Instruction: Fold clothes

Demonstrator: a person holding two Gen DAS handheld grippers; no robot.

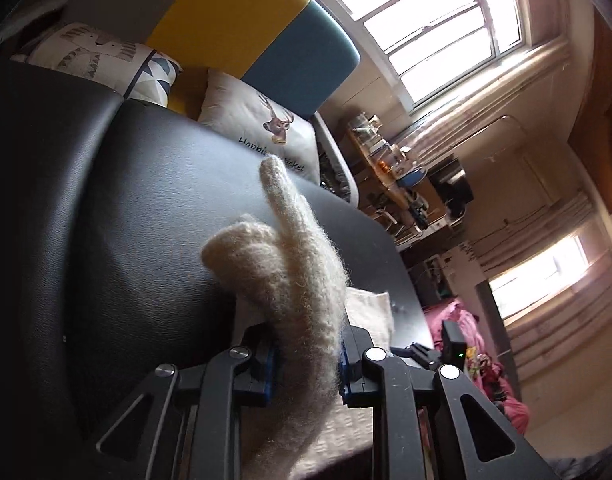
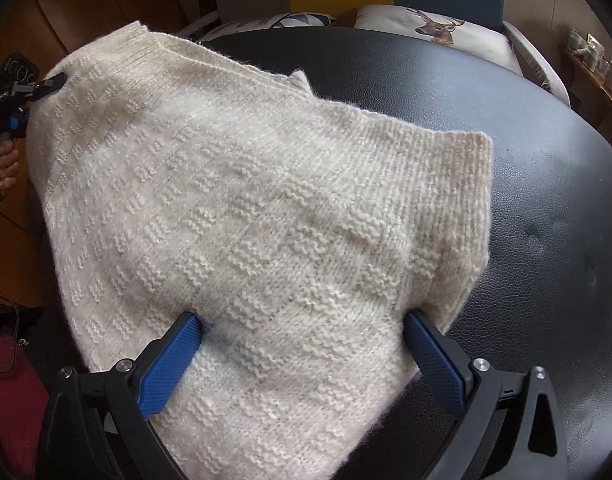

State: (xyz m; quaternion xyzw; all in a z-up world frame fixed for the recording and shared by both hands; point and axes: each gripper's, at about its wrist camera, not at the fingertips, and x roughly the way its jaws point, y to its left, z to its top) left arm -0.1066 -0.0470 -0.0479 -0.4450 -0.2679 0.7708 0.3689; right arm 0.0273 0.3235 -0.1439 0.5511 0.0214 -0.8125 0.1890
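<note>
sweater: cream knit sweater (image 2: 234, 200) lies mostly flat on the black desk (image 2: 506, 160), one ribbed end toward the far right, the other ribbed edge lifted at far left
left tongs: left tongs (image 1: 306, 364) pinching a bunched fold of the sweater, wool squeezed between the blue pads
right tongs: right tongs (image 2: 302, 344) spread wide, one pad either side of the near edge; probably resting on the knit, not yet gripping, hard to tell contact
step: judged as mid-fold, carrying the lifted edge over
do it well: close the right tongs on both layers before pulling; keep the left pinch high and level so the knit doesn't stretch; lay edge to edge, then let go
left view only: close-up of the pinch, plus cushions (image 1: 262, 120) and a window (image 1: 434, 20) behind
right view only: whole sweater spread, and a hand (image 2: 4, 168) holding the left tool
</note>
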